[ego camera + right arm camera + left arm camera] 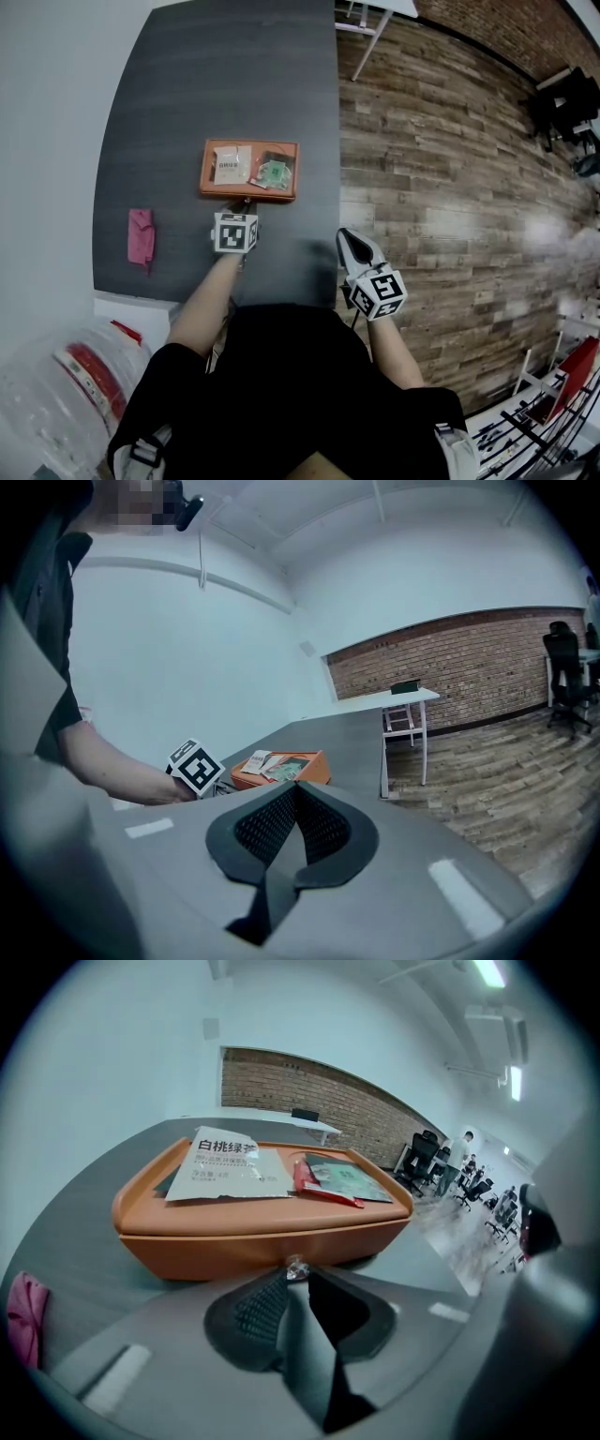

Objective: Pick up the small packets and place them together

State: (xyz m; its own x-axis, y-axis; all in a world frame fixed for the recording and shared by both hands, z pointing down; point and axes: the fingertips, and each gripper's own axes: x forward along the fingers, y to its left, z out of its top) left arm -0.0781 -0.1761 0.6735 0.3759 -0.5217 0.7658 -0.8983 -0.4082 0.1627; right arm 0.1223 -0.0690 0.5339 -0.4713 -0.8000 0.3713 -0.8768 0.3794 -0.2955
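An orange tray (212, 184) on the dark table holds a white printed packet (230, 164), a green packet (274, 173) and, in the left gripper view, a thin red packet (321, 1188) between them. My left gripper (244, 204) hovers at the tray's near wall (253, 1241). Its jaws are pinched on a small shiny crinkled packet (297, 1267), of which only a tip shows. My right gripper (349, 240) hangs off the table's right edge with its jaws together and nothing between them (294, 791).
A pink crumpled thing (141, 236) lies on the table to the left of the tray, also low at the left as the pink thing (26, 1307). Wooden floor (450, 187) runs to the right of the table. A white table (398, 700) stands beyond.
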